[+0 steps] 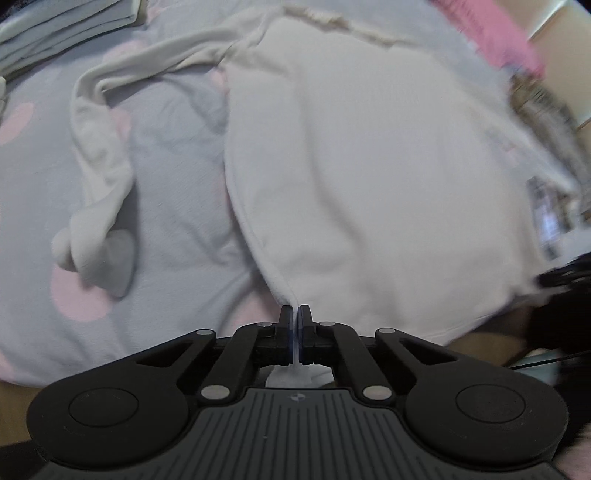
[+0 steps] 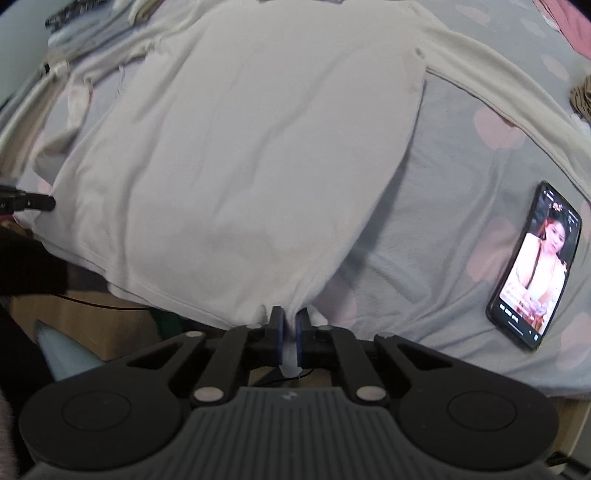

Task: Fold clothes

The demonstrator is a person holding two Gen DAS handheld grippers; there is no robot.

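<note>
A: Where is the garment?

B: The white long-sleeved cotton top [image 2: 236, 158] lies spread across the bed's grey fleece blanket with pale pink spots [image 2: 436, 229], its hem towards the near edge of the bed.

A: And the left tool?

B: The left tool [image 1: 297, 314] is clenched on the near left corner of the hem; white cloth shows pinched between its two black fingers [image 1: 284, 325]. From that view one long sleeve [image 1: 99, 155] trails off to the left, rumpled, ending in a bunched cuff on the blanket.

A: The right one?

B: The right tool [image 2: 290, 317] grasps the near right corner of the same hem, with a fold of cloth showing between its blue-lined pads. The other sleeve runs out to the right across the blanket.

A: Anything else on the bed?

B: A black smartphone with a lit screen [image 2: 535, 266] lies flat on the blanket, right of the top and apart from it. A stack of folded pale clothes [image 1: 62, 29] sits at the far left corner in the left view. Something pink [image 1: 491, 33] lies at the far right, too blurred to tell.
</note>
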